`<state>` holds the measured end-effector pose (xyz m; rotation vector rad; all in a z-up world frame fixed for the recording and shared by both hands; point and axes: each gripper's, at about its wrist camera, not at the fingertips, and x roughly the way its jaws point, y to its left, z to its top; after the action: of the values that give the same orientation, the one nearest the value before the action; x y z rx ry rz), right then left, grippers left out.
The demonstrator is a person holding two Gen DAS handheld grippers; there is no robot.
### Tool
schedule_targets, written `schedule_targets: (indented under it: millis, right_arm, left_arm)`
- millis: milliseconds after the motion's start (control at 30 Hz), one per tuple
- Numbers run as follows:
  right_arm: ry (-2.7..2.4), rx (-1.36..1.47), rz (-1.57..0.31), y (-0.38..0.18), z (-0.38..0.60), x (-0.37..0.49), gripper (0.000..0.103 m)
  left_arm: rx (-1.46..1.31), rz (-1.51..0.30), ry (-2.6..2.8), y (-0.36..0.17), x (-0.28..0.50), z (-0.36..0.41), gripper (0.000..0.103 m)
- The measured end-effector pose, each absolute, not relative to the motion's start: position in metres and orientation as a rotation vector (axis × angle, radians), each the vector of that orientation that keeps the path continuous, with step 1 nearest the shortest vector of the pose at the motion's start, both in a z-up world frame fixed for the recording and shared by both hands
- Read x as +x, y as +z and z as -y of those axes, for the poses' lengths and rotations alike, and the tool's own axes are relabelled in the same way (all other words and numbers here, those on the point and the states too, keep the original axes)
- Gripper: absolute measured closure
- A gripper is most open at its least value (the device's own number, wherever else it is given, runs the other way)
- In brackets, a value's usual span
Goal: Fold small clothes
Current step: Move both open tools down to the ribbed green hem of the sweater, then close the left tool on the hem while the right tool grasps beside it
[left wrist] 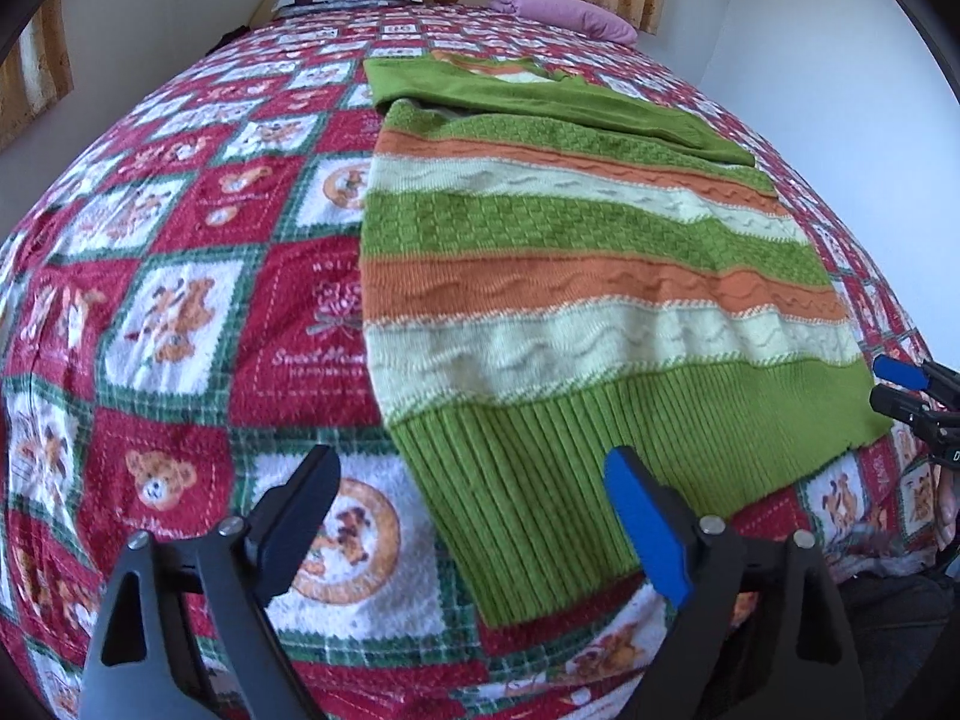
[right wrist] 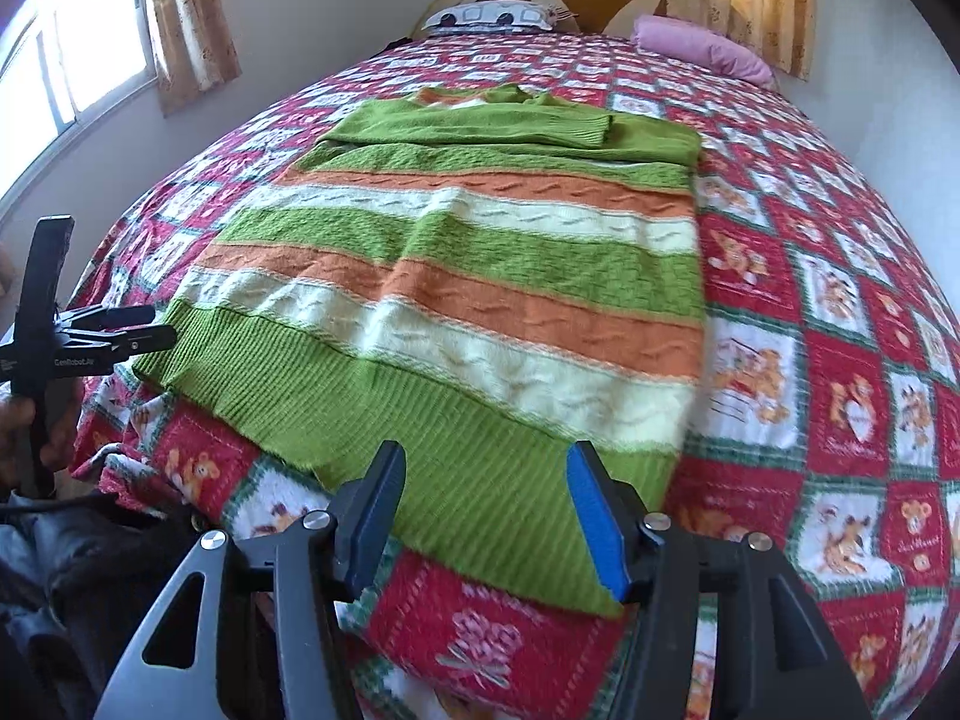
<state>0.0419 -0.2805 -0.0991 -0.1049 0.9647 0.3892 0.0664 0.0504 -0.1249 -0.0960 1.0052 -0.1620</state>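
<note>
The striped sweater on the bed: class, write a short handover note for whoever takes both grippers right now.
Left gripper: open, empty, over the sweater's near left hem corner.
Right gripper: open, empty, over the ribbed hem at its right end.
The sweater lies flat on the bedspread, neckline toward the headboard.
Done: both sleeves folded across the chest.
Left: probably grip the hem corners, fold the body up toward the collar, smooth it.

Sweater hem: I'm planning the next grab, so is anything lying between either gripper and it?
Nothing visible. The left gripper and right gripper are both open just short of the sweater hem, with only bare blanket around it.
</note>
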Motion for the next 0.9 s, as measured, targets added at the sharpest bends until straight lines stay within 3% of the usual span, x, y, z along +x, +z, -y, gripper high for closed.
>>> schedule_targets:
  millis: [233,367,500,633,700,767,800,867,900]
  right_arm:
    - [0.32,-0.02,-0.984,-0.105,0.315,0.038,0.045]
    - [0.288,0.027,-1.016,-0.116,0.328,0.042,0.045]
    - [0.315,0.094,-1.034,-0.124,0.334,0.045,0.045]
    - [0.353,0.144,-1.037,-0.129,0.336,0.045,0.045]
    - [0.358,0.165,-1.037,-0.129,0.34,0.046,0.053]
    - [0.361,0.176,-1.042,-0.129,0.343,0.046,0.086]
    - [0.366,0.185,-1.041,-0.129,0.346,0.046,0.089]
    - [0.399,0.207,-1.015,-0.121,0.351,0.044,0.098]
    - [0.407,0.204,-0.988,-0.114,0.353,0.042,0.098]
  left_arm:
    - [-0.15,-1.04,-0.219,-0.134,0.063,-0.045,0.025]
    - [-0.13,-1.029,-0.212,-0.135,0.062,-0.04,0.028]
    - [-0.135,-1.023,-0.229,-0.133,0.061,-0.039,0.047]
    - [-0.12,-1.008,-0.23,-0.135,0.061,-0.037,0.051]
    - [-0.123,-1.005,-0.233,-0.137,0.062,-0.038,0.054]
    - [-0.138,-1.004,-0.249,-0.135,0.062,-0.04,0.072]
    - [-0.145,-1.003,-0.259,-0.134,0.062,-0.042,0.089]
    - [-0.151,-0.994,-0.275,-0.13,0.061,-0.044,0.091]
    - [-0.155,-0.98,-0.285,-0.127,0.059,-0.046,0.092]
